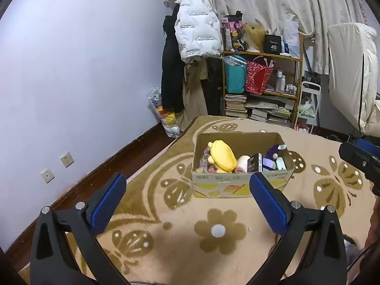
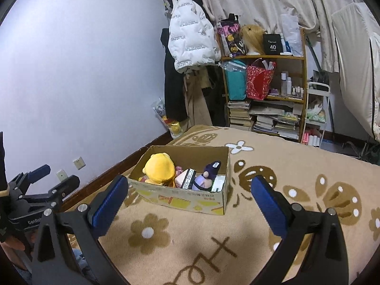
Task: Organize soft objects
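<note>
An open cardboard box (image 1: 220,184) stands on a beige flowered blanket (image 1: 166,237). It holds a yellow plush toy (image 1: 223,155), a pink soft toy (image 1: 243,162), a purple plush doll (image 1: 273,152) and small packets. My left gripper (image 1: 187,201) is open and empty, just short of the box. My right gripper (image 2: 190,204) is open and empty, near the box (image 2: 190,199), where the yellow plush (image 2: 160,168) and purple doll (image 2: 206,178) show. The left gripper also shows at the left edge of the right wrist view (image 2: 45,178).
A wooden shelf (image 1: 261,80) with bags, bottles and stacked books stands behind the bed. Coats (image 1: 197,28) hang beside it. A wall (image 1: 71,71) with sockets runs along the left. A white cart (image 1: 308,104) and curtains are at the right.
</note>
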Demonstrator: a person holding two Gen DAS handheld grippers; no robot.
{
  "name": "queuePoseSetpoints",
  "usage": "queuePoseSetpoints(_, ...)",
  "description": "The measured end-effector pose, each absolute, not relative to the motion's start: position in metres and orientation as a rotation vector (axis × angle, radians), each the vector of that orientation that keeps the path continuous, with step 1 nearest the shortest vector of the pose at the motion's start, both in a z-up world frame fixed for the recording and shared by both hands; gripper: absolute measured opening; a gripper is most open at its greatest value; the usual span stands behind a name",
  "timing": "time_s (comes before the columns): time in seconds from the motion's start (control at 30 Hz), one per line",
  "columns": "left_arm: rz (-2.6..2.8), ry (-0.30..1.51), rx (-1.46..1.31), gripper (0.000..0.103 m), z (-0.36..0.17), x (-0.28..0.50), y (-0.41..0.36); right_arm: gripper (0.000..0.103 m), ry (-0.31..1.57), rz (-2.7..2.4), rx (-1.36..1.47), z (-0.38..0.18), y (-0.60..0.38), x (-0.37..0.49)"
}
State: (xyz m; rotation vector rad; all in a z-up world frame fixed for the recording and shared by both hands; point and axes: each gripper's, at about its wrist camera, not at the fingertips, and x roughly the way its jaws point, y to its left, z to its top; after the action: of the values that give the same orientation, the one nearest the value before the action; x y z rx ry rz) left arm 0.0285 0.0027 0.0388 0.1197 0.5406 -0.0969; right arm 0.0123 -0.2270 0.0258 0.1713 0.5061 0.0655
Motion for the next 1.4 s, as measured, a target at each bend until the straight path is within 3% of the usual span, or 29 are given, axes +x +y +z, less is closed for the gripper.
queuePoseSetpoints(0.53,-0.097,0.582,0.089,0.103,0.004,0.039,0.008,0.103,0.582,0.05,0.127,-0.018,-0.213,0.014)
queuePoseSetpoints(1.4,-0.106,0.593,0.134,0.103,-0.001,0.039,0.0,0.103,0.605,0.02,0.151,-0.024,-0.217,0.013)
